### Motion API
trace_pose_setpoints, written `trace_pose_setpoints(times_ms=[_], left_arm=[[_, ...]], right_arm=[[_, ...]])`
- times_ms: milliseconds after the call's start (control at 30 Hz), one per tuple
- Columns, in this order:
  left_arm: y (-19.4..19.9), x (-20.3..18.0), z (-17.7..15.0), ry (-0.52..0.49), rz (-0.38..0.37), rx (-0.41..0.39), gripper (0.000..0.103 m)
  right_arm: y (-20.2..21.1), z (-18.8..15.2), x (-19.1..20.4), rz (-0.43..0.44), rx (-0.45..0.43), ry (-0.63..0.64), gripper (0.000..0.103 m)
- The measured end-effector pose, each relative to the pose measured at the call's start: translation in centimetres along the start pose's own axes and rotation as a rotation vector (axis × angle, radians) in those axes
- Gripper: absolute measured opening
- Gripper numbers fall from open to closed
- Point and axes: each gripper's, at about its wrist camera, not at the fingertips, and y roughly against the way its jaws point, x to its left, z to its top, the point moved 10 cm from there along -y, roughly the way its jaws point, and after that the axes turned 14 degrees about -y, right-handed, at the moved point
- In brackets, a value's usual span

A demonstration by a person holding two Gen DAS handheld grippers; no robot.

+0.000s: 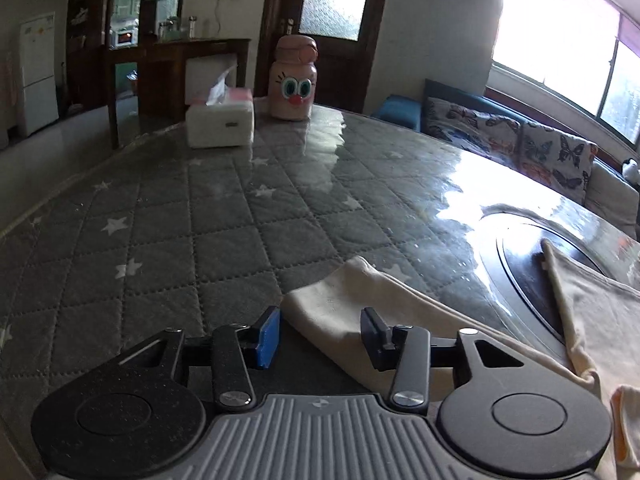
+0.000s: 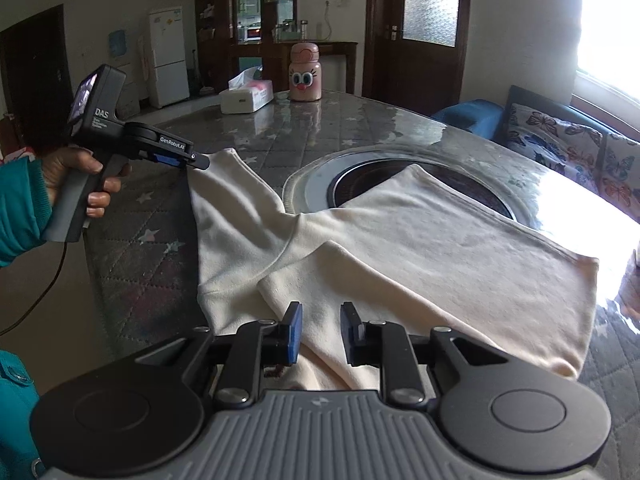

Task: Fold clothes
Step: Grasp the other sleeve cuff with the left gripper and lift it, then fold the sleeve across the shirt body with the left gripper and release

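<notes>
Cream cotton long-sleeved shirt [image 2: 400, 248] needs its left sleeve [image 1: 344, 308] gripped squarely by the released left gripper [image 1: 320, 334], while the right gripper [image 2: 320, 330], also released, hovers over the near sleeve.

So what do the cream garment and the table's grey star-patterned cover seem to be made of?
Cream garment: soft matte knit, likely cotton jersey; it drapes and wrinkles. Grey cover: quilted fabric with stitched diamonds, apparently under a glossy clear sheet that reflects the window.
</notes>
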Motion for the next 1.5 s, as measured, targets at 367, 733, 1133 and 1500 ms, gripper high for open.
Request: trace_pose_setpoints(times_ms=[367,733,1133,1500], left_arm=[[4.2,-3.8,3.1,-0.001,-0.130,-0.129,0.008],[12.7,-20.4,6.9,-0.225,-0.521,-0.284,0.008],[13.4,-33.9,-1.0,-0.415,-0.789,-0.136,0.010],[11.0,-26.7,-2.7,-0.467,-0.663,-0.103,0.024]], right_arm=[[2.8,-0.2,-2.8,-0.047,-0.077,-0.113,0.020],[7.2,-1.6,-8.3,-0.134,-0.186,-0.263,0.020],[10.4,-3.7,-12.6,-0.228,-0.236,-0.382,0.020],[6.9,-2.7,-10.7,-0.178,-0.175,-0.345,0.022]])
